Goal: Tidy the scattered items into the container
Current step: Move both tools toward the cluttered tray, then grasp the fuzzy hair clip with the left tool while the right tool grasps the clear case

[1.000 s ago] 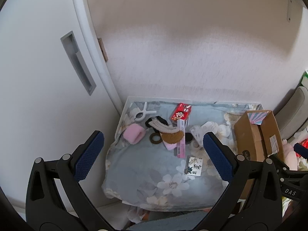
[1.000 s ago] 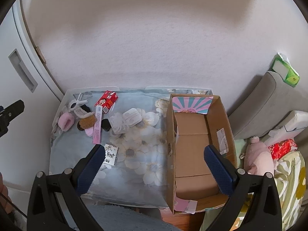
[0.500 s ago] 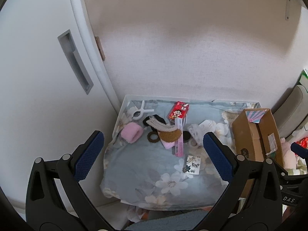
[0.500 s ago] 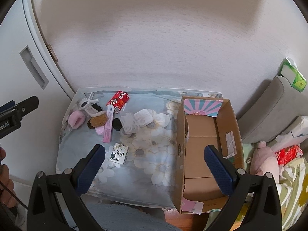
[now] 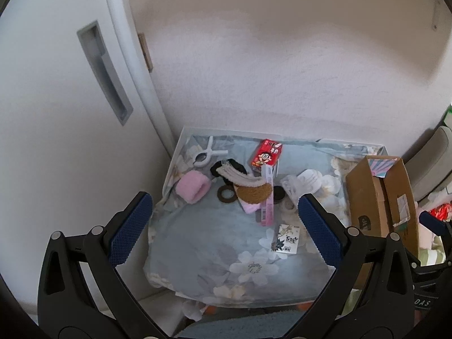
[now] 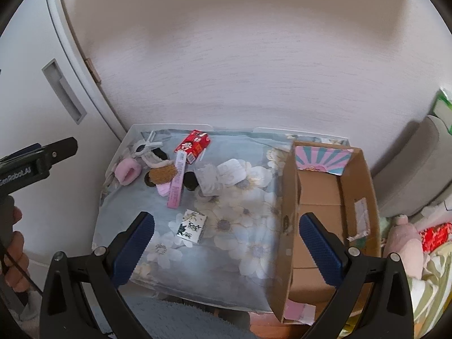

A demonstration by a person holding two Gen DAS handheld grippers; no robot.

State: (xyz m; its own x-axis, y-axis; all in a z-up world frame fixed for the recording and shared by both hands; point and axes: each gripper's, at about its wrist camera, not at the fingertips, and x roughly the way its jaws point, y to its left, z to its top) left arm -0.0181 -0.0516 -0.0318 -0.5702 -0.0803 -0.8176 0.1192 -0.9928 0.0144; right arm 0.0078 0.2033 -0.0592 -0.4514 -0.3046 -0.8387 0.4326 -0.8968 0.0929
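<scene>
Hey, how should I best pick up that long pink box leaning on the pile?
Probably take the pink box from above at its near, lower end, pads across its narrow width. That end lies free on the cloth; the far end rests against the red carton.

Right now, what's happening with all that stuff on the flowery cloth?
A person holds two tongs, the left tongs and right tongs, both open and holding nothing above the flowery cloth. Small things like a red box and pink fluffy band lie scattered. The cardboard box on the right looks empty, so tidying hasn't begun.
</scene>
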